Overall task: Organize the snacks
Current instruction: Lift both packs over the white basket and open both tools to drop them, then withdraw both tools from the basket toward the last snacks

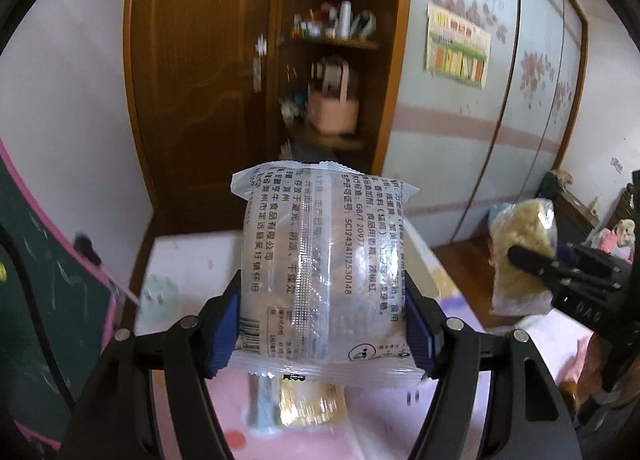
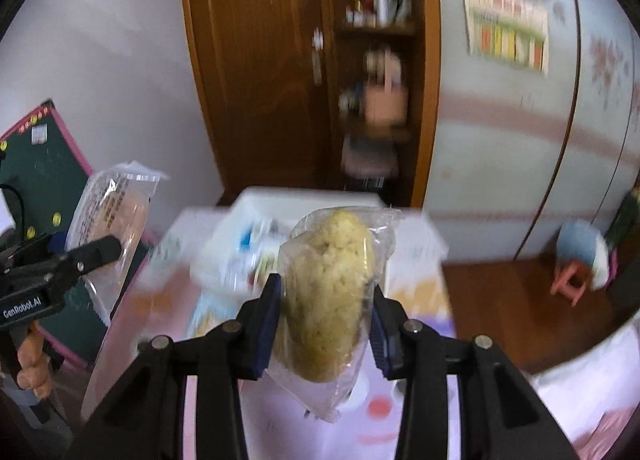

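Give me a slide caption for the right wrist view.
Right tool grips a clear-wrapped crumbly yellow snack; left tool holds another packet.

Room: white wall (image 1: 72,72) on the left, brown wooden cabinet (image 1: 192,72) in the corner with open shelves (image 1: 332,44) holding small bottles and a pink container (blurred, contents unclear). Right of it, a pale blue sliding wardrobe (image 1: 472,128) with pink stripe bands and floral decals, and a colourful poster (image 1: 458,46) stuck on it. Wood floor (image 2: 520,312) at lower right, with a small pink stool (image 2: 570,286) on it. Green chalkboard with pink frame (image 2: 44,164) leans at the left. Even, soft light.
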Action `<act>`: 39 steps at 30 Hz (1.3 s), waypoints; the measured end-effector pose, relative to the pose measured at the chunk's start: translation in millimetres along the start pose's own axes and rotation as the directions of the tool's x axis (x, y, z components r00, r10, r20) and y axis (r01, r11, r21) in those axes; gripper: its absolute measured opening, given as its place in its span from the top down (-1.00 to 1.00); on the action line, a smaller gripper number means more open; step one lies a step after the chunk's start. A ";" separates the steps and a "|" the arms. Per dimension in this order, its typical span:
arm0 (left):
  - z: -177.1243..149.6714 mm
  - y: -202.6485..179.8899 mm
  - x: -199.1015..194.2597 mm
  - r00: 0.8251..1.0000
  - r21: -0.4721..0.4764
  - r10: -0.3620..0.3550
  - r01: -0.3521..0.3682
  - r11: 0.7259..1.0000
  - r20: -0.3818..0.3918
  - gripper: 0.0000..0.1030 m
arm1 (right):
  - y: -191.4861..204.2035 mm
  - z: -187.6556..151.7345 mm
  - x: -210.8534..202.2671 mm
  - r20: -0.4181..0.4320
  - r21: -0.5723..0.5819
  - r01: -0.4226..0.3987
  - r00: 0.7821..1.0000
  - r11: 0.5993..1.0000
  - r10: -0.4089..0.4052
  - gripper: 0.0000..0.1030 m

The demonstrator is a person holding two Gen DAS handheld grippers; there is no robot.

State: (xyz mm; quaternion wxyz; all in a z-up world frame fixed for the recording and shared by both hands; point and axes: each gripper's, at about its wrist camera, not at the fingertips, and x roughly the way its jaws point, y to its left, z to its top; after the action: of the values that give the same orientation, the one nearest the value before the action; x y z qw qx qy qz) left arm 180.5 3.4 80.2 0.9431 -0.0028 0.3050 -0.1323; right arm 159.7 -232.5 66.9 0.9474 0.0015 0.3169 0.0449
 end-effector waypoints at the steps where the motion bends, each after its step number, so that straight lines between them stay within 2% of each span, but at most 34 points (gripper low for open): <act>1: 9.7 -0.4 -1.2 1.000 0.005 0.007 -0.007 1.000 0.015 -0.35 | -0.2 12.9 -2.2 0.028 -0.007 0.010 1.000 1.000 -0.010 0.23; 4: 41.9 -3.6 0.7 0.996 0.034 0.046 -0.048 0.998 0.075 -0.35 | -2.6 51.3 -3.0 0.103 -0.016 0.031 0.994 0.999 -0.029 0.23; 7: 66.9 -3.3 11.7 0.994 0.037 0.060 -0.064 0.997 0.094 -0.36 | -7.4 77.3 6.9 0.134 0.007 0.025 0.991 1.000 -0.026 0.23; 12: 90.8 -2.5 51.0 0.994 0.008 0.070 -0.071 0.997 0.081 -0.36 | -5.8 94.1 33.9 0.129 0.015 0.030 0.991 0.999 -0.032 0.23; 15: 93.2 -3.0 80.2 0.996 0.000 0.073 -0.073 0.997 0.053 -0.36 | -2.6 92.1 64.7 0.085 0.015 0.035 0.996 0.999 -0.036 0.23; 20: 79.0 -1.0 135.2 0.996 0.009 0.086 -0.086 0.996 -0.031 -0.36 | -6.0 76.5 116.9 -0.014 0.026 0.039 0.999 0.999 -0.039 0.23; 24: 63.3 1.0 174.9 0.991 0.029 0.103 -0.100 0.995 -0.090 -0.37 | -11.4 60.3 161.2 -0.118 0.041 0.040 0.992 0.998 -0.035 0.20; 28: 49.0 6.6 208.4 0.984 0.021 0.111 -0.109 0.994 -0.140 -0.46 | -16.7 48.2 188.0 -0.182 0.058 0.041 0.983 0.997 -0.030 0.14; 30: 41.9 9.9 223.3 0.979 0.021 0.109 -0.107 0.994 -0.173 -0.59 | -19.0 42.4 195.4 -0.201 0.069 0.039 0.979 0.997 -0.024 0.04; 35: 31.7 16.6 229.6 0.975 0.026 0.128 -0.126 0.992 -0.184 -0.62 | -22.2 34.0 198.1 -0.216 0.087 0.024 0.976 0.996 -0.004 -0.18; 39: 26.3 22.6 220.0 0.973 0.021 0.136 -0.135 0.991 -0.184 -0.62 | -23.3 31.0 195.6 -0.220 0.089 0.027 0.976 0.996 -0.007 -0.20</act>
State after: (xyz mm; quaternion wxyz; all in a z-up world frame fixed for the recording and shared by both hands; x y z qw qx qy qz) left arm 372.6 -32.1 -26.8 0.9175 0.0342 0.3904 -0.0687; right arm 335.8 -238.1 -26.5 0.9059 0.0374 0.4212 0.0220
